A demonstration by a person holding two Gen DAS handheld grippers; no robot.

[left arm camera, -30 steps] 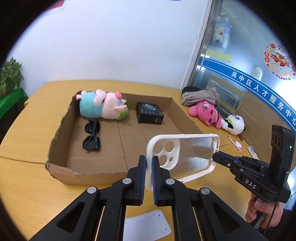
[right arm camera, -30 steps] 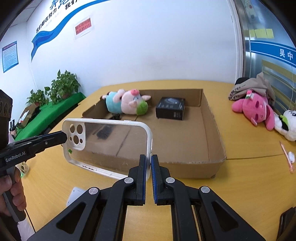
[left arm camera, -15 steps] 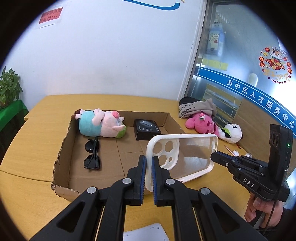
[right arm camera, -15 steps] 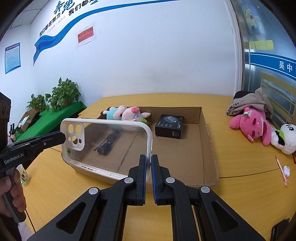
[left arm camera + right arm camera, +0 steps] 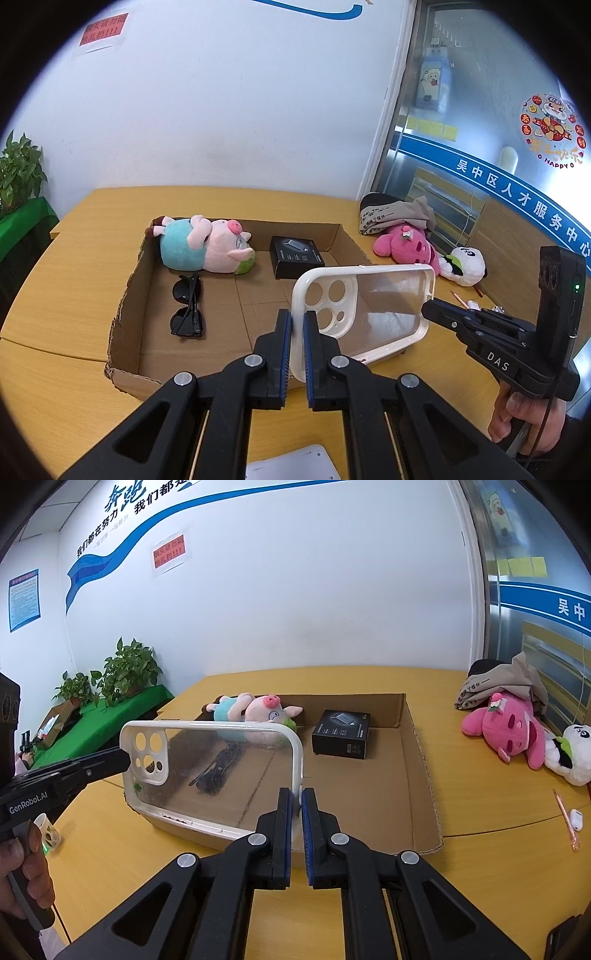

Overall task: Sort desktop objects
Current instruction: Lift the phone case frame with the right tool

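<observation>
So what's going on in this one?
A person holds a clear phone case in the air between two handheld tools: the left tool pinches its camera-hole end, the right tool its other end. It hangs over the near edge of a cardboard tray holding a plush pig, sunglasses and a black box. Two more plush toys lie outside on the table.

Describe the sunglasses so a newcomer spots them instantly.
Find the open cardboard tray on the wooden table. Inside, near its left wall, the black sunglasses lie folded in front of the pig plush. They are the only glossy dark item besides the black box.
</observation>
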